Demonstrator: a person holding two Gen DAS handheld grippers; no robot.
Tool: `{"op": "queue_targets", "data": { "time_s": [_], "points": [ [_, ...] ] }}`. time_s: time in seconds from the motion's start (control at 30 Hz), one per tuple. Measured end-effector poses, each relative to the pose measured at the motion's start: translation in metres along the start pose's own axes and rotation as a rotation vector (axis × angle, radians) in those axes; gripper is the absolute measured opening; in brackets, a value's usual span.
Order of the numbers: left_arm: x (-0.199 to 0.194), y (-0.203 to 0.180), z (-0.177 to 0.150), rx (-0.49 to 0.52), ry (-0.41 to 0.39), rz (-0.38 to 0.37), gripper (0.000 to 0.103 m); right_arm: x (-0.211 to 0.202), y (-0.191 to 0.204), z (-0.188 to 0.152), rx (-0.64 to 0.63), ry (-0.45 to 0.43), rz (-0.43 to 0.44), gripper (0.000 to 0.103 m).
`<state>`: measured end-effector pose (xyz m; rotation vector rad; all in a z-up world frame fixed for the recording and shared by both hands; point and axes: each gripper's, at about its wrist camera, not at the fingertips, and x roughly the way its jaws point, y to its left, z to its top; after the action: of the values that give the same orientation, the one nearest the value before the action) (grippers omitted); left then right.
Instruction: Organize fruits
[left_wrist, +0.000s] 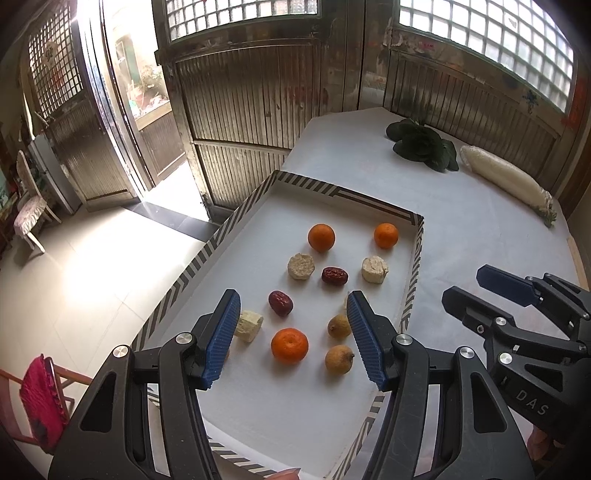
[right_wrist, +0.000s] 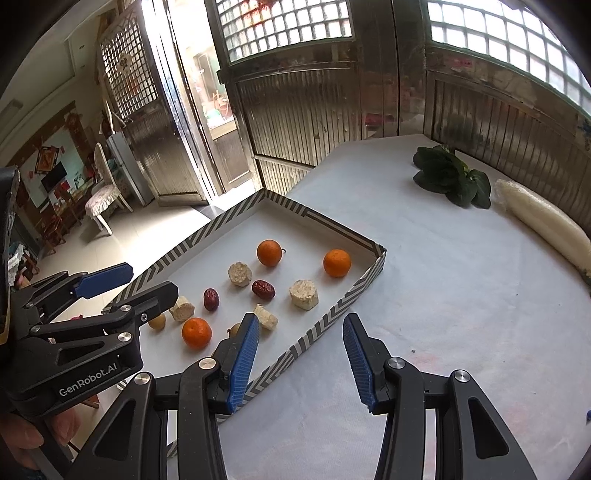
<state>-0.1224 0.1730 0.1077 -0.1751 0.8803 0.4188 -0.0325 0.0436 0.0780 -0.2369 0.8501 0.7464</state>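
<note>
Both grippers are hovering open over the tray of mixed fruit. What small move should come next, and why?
Probably lower the left gripper onto the nearest orange. Its jaws stand open and empty with that orange framed between them, while the right gripper hangs over the tray's striped wall and bare tablecloth, with no fruit between its jaws.

The left gripper (left_wrist: 291, 341) hangs open over the striped tray (left_wrist: 413, 280), nothing between its fingers. Oranges (left_wrist: 289, 345), red dates (left_wrist: 280, 302) and pale chunks (left_wrist: 301, 266) lie inside.
</note>
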Motion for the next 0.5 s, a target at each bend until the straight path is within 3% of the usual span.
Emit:
{"op": "queue_targets", "data": {
  "time_s": [0.3,0.5],
  "points": [
    [0.0017,0.0011,0.0028,-0.009,0.001,-0.006,0.06,0.0034,-0.0037,0.0014,0.01,-0.003,-0.002,0.046],
    [0.0046,0.0001,0.0039,-0.003,-0.018,0.03,0.06,0.0059,-0.0094,0.0003,0.023,-0.001,-0.005,0.046]
  ]
}}
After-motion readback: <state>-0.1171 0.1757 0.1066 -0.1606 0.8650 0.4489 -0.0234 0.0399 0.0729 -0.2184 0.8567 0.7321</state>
